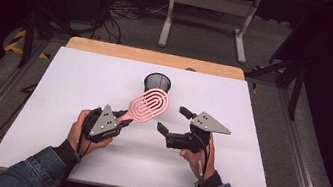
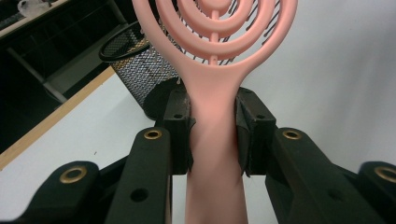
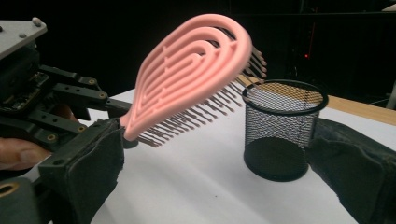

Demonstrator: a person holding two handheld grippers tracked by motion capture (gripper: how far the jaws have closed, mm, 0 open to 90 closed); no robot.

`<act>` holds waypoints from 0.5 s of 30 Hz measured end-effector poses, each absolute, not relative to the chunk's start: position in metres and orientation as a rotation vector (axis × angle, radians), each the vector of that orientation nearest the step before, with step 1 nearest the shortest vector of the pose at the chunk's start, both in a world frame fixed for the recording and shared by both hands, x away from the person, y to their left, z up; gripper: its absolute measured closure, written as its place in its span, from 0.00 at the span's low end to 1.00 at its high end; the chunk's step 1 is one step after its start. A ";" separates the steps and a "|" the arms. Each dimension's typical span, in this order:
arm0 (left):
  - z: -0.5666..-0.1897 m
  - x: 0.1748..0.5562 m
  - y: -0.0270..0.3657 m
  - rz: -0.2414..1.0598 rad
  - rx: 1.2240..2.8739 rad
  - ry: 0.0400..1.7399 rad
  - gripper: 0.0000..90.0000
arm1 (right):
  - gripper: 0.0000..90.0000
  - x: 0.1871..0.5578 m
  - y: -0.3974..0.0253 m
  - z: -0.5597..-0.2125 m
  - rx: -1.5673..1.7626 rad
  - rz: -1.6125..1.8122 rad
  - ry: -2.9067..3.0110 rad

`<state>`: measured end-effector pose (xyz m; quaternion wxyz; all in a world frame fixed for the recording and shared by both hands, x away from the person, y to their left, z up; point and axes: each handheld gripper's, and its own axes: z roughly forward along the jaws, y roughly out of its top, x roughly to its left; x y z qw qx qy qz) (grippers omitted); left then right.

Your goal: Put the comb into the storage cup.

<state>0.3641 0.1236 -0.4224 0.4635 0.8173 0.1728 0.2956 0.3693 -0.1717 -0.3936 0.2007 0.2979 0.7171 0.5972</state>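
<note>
The pink vented hairbrush (image 1: 149, 104) is off the worktop (image 1: 79, 90), held by its handle in my left gripper (image 1: 122, 119), whose jaws are pinching the handle just below where it widens into the head; in the left gripper view the pads (image 2: 180, 133) press on both sides of the handle. The head points up and away toward the black mesh cup (image 1: 158, 81), bristles facing down and to the far side, and it hangs near the cup's rim without touching it as far as I can tell. If the brush is meant for that cup, my worry is the width: the head looks close to as wide as the opening, so going in head first could catch bristles on the rim or tip the light cup over. The smooth, tapering handle could also pivot between the pads if the head bumps anything. My right gripper (image 1: 170, 120) sits beside the brush with its jaws spread wide and nothing between them; in the right gripper view the cup stands between those jaws farther off, so a careless sweep from that side could knock it.
</note>
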 end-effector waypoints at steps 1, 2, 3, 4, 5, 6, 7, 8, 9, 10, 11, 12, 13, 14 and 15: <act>-0.423 0.364 0.123 0.721 2.011 0.423 0.78 | 0.06 0.369 -0.170 -0.394 0.832 1.673 2.011; -0.423 0.364 0.123 0.720 2.012 0.422 0.78 | 0.06 0.370 -0.168 -0.394 0.833 1.678 2.012; -0.423 0.364 0.122 0.719 2.011 0.420 0.78 | 0.06 0.370 -0.168 -0.394 0.833 1.678 2.012; -0.424 0.364 0.122 0.718 2.010 0.418 0.78 | 0.06 0.370 -0.167 -0.394 0.833 1.687 2.012; -0.424 0.363 0.121 0.725 2.009 0.413 0.78 | 0.06 0.369 -0.165 -0.394 0.830 1.692 2.017; -0.424 0.363 0.121 0.725 2.009 0.413 0.78 | 0.06 0.369 -0.165 -0.394 0.830 1.692 2.017; -0.424 0.362 0.119 0.723 2.006 0.405 0.78 | 0.06 0.370 -0.162 -0.394 0.835 1.698 2.019; -0.424 0.362 0.119 0.723 2.006 0.405 0.78 | 0.06 0.370 -0.162 -0.394 0.835 1.698 2.019; -0.424 0.361 0.119 0.731 1.998 0.405 0.78 | 0.06 0.370 -0.162 -0.395 0.836 1.700 2.022; -0.424 0.361 0.119 0.728 1.994 0.404 0.78 | 0.06 0.371 -0.160 -0.395 0.842 1.713 2.020; -0.424 0.360 0.118 0.731 1.993 0.401 0.78 | 0.06 0.372 -0.160 -0.396 0.850 1.720 2.025; -0.424 0.360 0.118 0.731 1.993 0.401 0.78 | 0.06 0.372 -0.160 -0.396 0.850 1.720 2.025; -0.424 0.359 0.118 0.729 1.989 0.399 0.78 | 0.06 0.372 -0.159 -0.397 0.850 1.728 2.027; -0.424 0.359 0.117 0.728 1.988 0.395 0.78 | 0.06 0.373 -0.159 -0.398 0.855 1.740 2.031; -0.424 0.358 0.116 0.731 1.990 0.391 0.78 | 0.06 0.374 -0.158 -0.398 0.859 1.746 2.031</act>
